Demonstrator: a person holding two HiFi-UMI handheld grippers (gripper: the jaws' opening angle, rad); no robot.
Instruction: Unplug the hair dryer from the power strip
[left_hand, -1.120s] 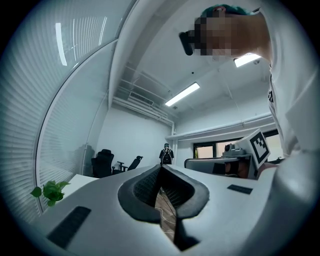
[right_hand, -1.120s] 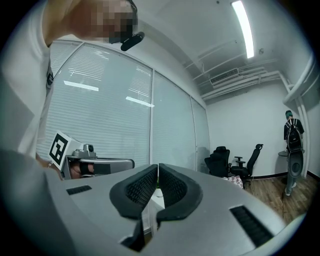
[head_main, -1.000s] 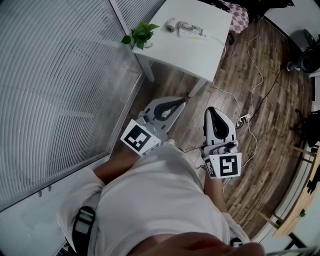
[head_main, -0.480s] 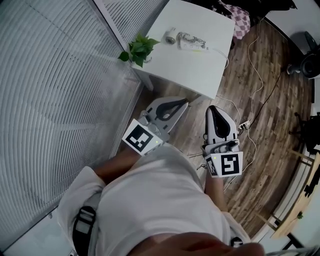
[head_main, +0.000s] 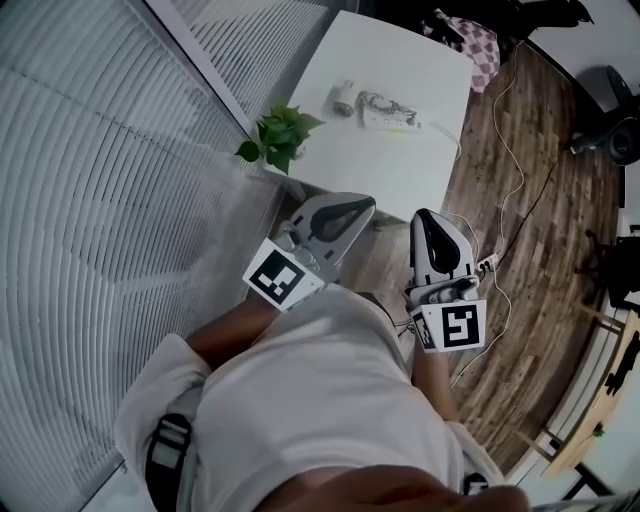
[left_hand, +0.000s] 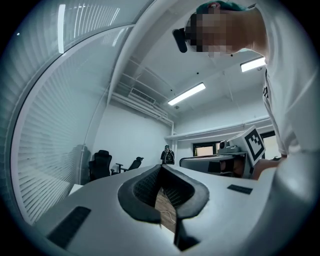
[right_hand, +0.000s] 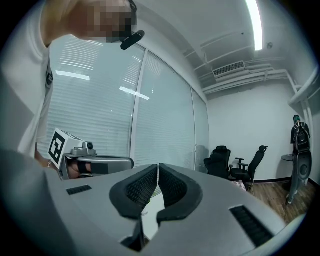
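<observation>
Quick status from my end: both tools are empty. The left tool has its jaws pressed together at the tips, and through the little pocket behind the pads I only see wooden floor. The right tool is closed too, just a hairline slit between the pads and nothing pinched in it. They sit side by side, pointing level, right in front of the white shirt, just short of the near edge of the white tabletop. The stuff I care about is further back on that tabletop, well apart from both tools: a white power strip, a tangle of cord touching it, and a small white rounded thing just beside that, which I take to be the hair dryer, though it's too small to be sure. I can't tell from here whether the plug is in. A potted plant sits at the tabletop's near left corner, next to the glass wall with blinds. There's also a second strip lying on the floor right of the right tool, with white cables running off it.
</observation>
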